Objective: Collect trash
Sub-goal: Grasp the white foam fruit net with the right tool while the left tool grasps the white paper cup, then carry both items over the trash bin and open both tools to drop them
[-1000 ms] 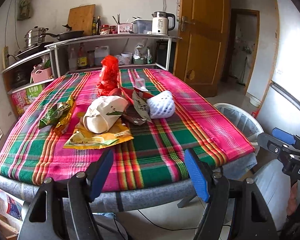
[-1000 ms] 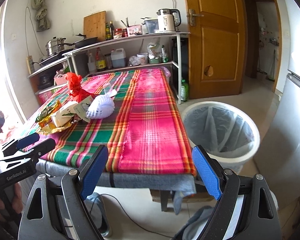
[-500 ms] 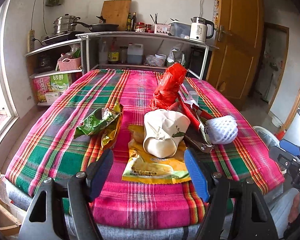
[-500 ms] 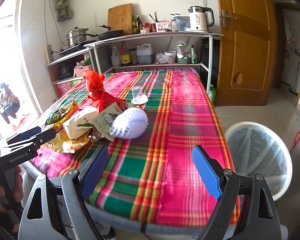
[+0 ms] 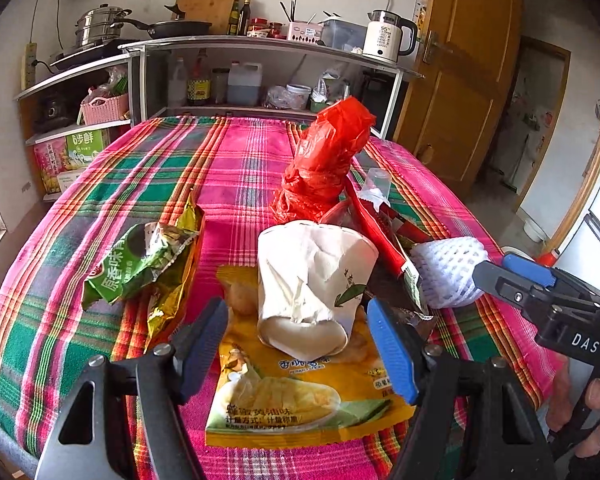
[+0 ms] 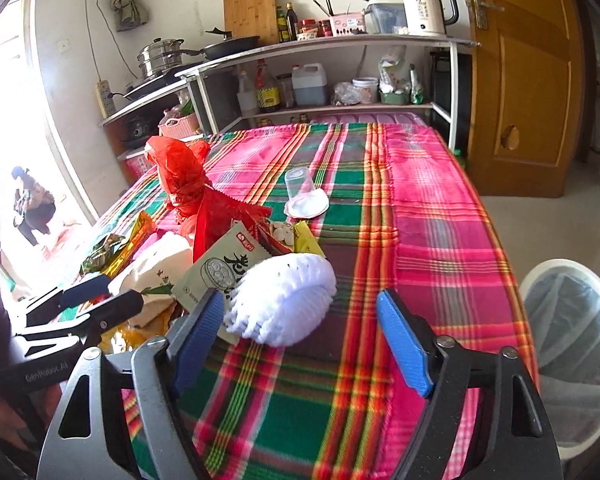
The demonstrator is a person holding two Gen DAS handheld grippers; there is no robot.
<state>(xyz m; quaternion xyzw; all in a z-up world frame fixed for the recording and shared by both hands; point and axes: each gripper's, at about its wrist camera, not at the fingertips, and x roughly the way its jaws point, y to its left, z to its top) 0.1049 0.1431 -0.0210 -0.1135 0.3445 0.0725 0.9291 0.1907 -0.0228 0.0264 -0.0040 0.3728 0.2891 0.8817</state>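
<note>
Both tongs now closer over counter [image 5: 100,184]: left tongs [image 5: 300,344] apart above paper cup [image 5: 312,280]; right tongs [image 6: 300,336] closing, empty, around foam net [image 6: 284,300].

Red bag [image 5: 328,160] (plaid cloth [image 5: 236,152])
</note>
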